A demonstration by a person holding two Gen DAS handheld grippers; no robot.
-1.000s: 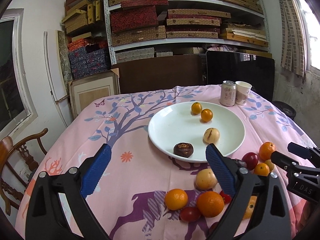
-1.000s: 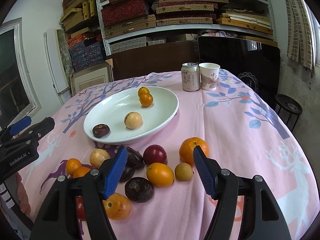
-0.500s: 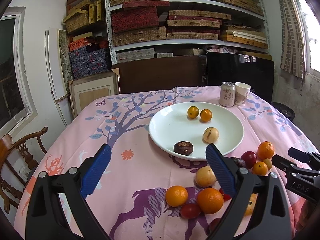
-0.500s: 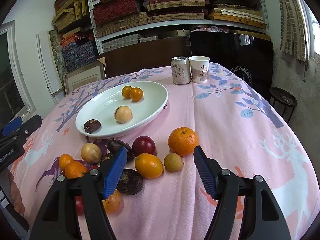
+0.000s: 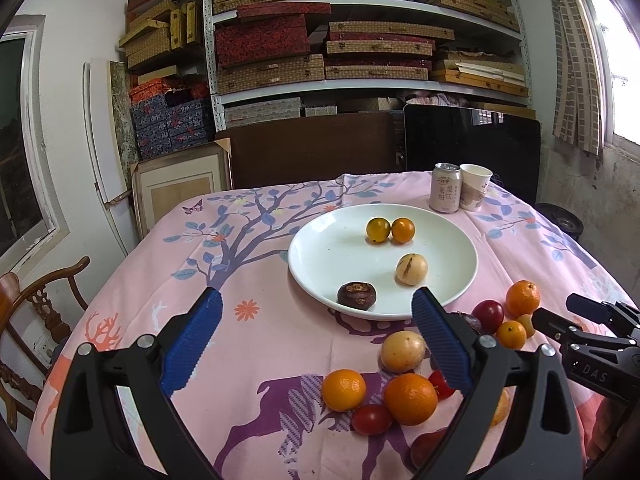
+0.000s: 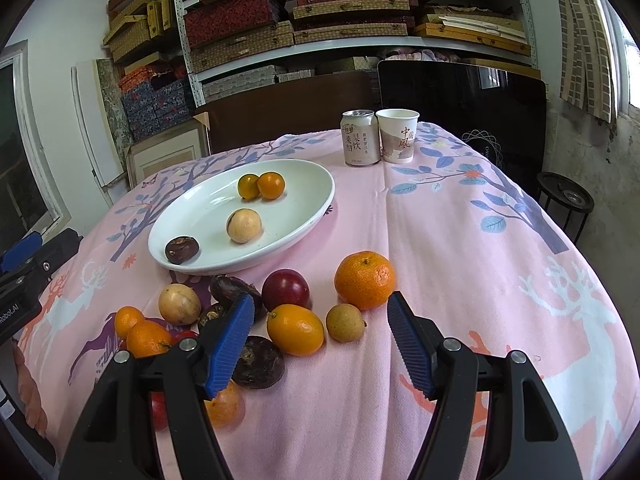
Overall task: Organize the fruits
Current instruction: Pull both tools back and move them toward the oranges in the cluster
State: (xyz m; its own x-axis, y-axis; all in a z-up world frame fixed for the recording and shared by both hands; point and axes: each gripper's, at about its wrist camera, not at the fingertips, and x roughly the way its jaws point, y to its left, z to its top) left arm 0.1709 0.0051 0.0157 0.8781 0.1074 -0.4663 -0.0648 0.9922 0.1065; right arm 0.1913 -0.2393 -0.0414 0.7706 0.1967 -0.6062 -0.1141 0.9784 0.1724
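Round white ceramic plate (image 6: 320,208) on pink tree-and-deer printed tablecloth (image 6: 460,240). On the plate: two small orange kumquats (image 6: 261,186) touching at 12 o'clock, pale tan round fruit (image 6: 244,225) near centre, dark brown wrinkled fruit (image 6: 182,250) at the 7 o'clock rim.

Loose fruit off the plate's 5 o'clock side: big orange mandarin (image 6: 364,280), dark red plum (image 6: 286,290), oval orange kumquat (image 6: 295,329), small tan longan (image 6: 345,322); more oranges and dark fruits lie at 8 o'clock of these.

Right gripper (image 6: 320,344): blue-padded jaws roughly half open, holding nothing; oval kumquat and longan lie just ahead, between the tips, untouched.

Left gripper (image 5: 316,340): jaws wide apart, empty, above bare cloth at 7 o'clock of the plate.

Silver drink can (image 6: 360,138) and white paper cup (image 6: 397,135) side by side, at 1 o'clock beyond the plate.
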